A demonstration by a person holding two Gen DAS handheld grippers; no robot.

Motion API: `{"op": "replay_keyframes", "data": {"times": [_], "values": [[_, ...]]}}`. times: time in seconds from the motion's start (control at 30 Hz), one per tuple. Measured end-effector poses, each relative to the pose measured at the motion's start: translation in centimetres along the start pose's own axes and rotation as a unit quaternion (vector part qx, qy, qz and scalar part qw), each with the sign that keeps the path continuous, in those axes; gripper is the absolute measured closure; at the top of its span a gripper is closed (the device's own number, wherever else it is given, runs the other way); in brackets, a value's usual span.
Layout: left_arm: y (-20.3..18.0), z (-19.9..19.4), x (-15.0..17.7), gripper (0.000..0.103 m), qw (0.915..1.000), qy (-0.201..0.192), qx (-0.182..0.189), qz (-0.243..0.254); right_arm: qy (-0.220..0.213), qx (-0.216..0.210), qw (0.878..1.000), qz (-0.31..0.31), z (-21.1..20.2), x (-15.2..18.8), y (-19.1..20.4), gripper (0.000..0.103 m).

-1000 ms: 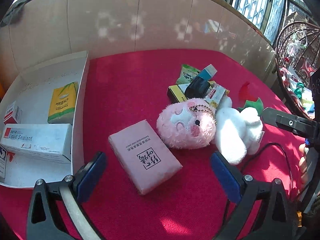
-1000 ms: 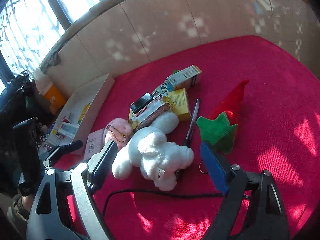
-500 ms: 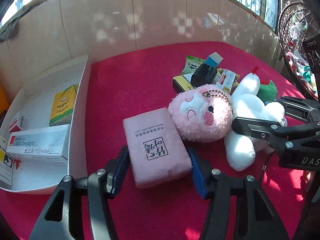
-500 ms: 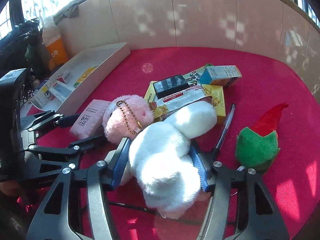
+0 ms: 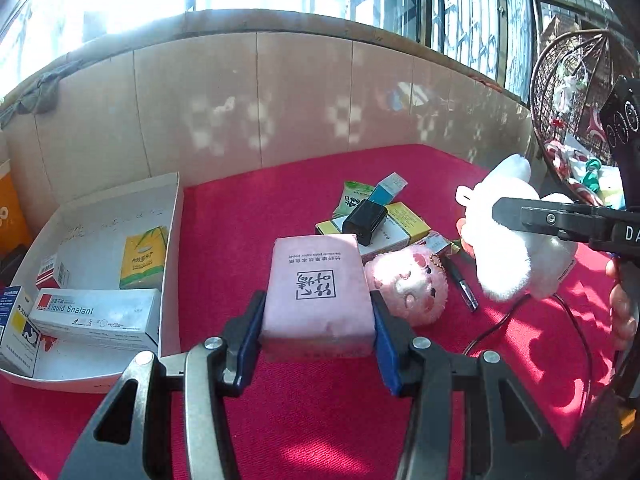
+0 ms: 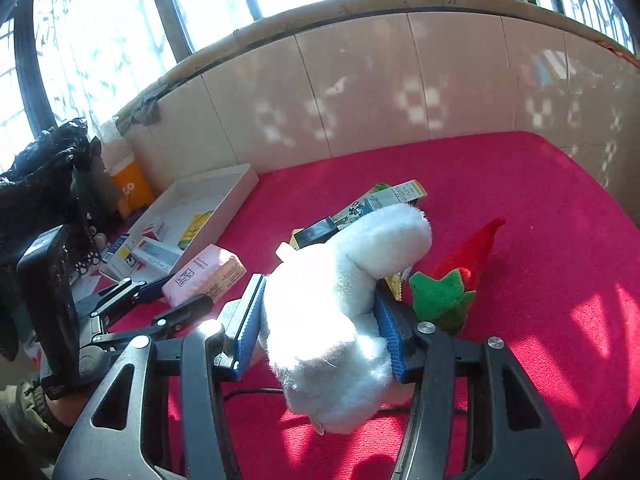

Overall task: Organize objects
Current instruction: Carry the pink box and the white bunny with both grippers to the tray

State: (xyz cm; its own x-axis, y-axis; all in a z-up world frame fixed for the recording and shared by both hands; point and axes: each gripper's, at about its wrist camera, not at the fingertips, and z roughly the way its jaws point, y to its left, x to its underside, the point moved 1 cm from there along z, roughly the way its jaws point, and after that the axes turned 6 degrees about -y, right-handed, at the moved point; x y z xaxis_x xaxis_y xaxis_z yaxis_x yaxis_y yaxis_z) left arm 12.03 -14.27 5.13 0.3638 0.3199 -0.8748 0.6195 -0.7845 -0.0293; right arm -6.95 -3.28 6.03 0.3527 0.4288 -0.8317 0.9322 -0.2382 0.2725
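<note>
Closing left tongs (image 5: pixel 316 332) pinching pink tissue pack (image 5: pixel 318 288); right tongs (image 6: pixel 320 320) clamping white plush (image 6: pixel 332 312).

desk (image 5: pixel 248 208): matt red cloth | pink tissue pack (image 5: pixel 318 284): soft matt wrapper | white toy (image 6: pixel 340 300): fluffy plush | tray (image 5: pixel 172 240): white cardboard | sealant box (image 5: pixel 96 312): glossy card

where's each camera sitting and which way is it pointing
Left wrist: on the left hand-held gripper, looking forward and down along its closing fingers, which clamp the pink tissue pack; white tray on the left; a hand at the right edge.
Right wrist: on the right hand-held gripper, looking down over the red cloth, clamped on the white plush.
Shared: each view shows the other gripper, pack, plush and tray.
</note>
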Motion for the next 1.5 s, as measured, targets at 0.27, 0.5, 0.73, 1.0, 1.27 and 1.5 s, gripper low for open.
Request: {"op": "replay_keyframes", "data": {"times": [0.27,0.5,0.73,1.0,1.27,1.5], "values": [[0.9,-1.5,-1.0,0.054,0.9990,-0.041,-0.005,-0.017,-0.024,-0.009,1.000,0.006,-1.0,-0.6,0.8,0.051],[1.6,-2.3,-1.3,0.054,0.9977,-0.060,-0.011,-0.030,-0.043,-0.010,0.999,0.018,-1.9,-1.2,0.6,0.051],[1.7,-2.9,-1.6,0.054,0.9967,-0.073,-0.013,-0.031,-0.052,-0.014,0.998,0.023,-2.4,-1.5,0.7,0.051],[2.0,-3.2,-1.7,0.054,0.9962,-0.077,-0.017,-0.035,-0.047,-0.020,0.998,0.030,-2.4,-1.4,0.6,0.051],[2.3,-3.5,-1.8,0.054,0.9956,-0.082,-0.020,-0.039,-0.048,-0.023,0.998,0.033,-2.4,-1.5,0.8,0.051],[3.9,-4.8,-2.5,0.054,0.9925,-0.102,-0.035,-0.056,-0.054,-0.032,0.998,0.021,-2.4,-2.7,2.0,0.051]]}}
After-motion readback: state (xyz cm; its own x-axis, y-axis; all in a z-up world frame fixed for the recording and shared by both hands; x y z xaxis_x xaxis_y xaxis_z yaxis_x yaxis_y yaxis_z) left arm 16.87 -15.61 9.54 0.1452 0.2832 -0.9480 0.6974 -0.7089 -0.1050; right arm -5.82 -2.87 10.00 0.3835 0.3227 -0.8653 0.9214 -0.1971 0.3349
